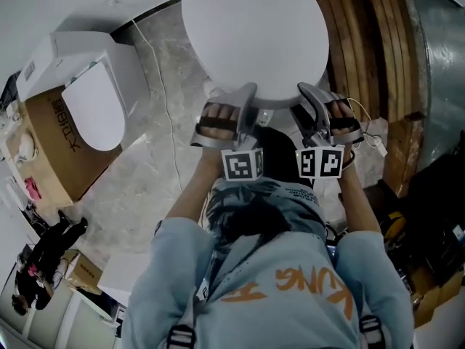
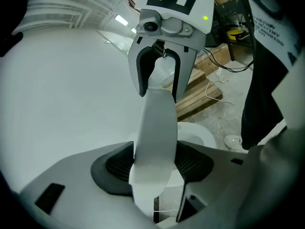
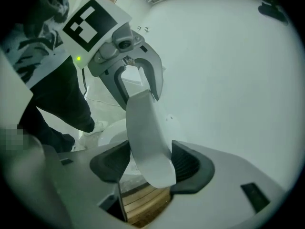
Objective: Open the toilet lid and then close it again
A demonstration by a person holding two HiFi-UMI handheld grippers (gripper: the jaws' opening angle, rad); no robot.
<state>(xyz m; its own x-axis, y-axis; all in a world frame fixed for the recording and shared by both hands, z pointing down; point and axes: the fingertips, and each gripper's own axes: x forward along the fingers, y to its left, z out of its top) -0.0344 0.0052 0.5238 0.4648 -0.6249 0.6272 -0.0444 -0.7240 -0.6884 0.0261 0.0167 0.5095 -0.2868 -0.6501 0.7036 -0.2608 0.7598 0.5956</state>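
Left claw [image 2: 155,162] and right claw [image 3: 151,163] each clamp the toilet lid [image 1: 254,27], its near rim between their pads.

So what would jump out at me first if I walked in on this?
The big white toilet lid at the top middle of the head view, with the left gripper and right gripper side by side, each clamped on its near edge. After that, a second toilet off to the left, by a cardboard box.
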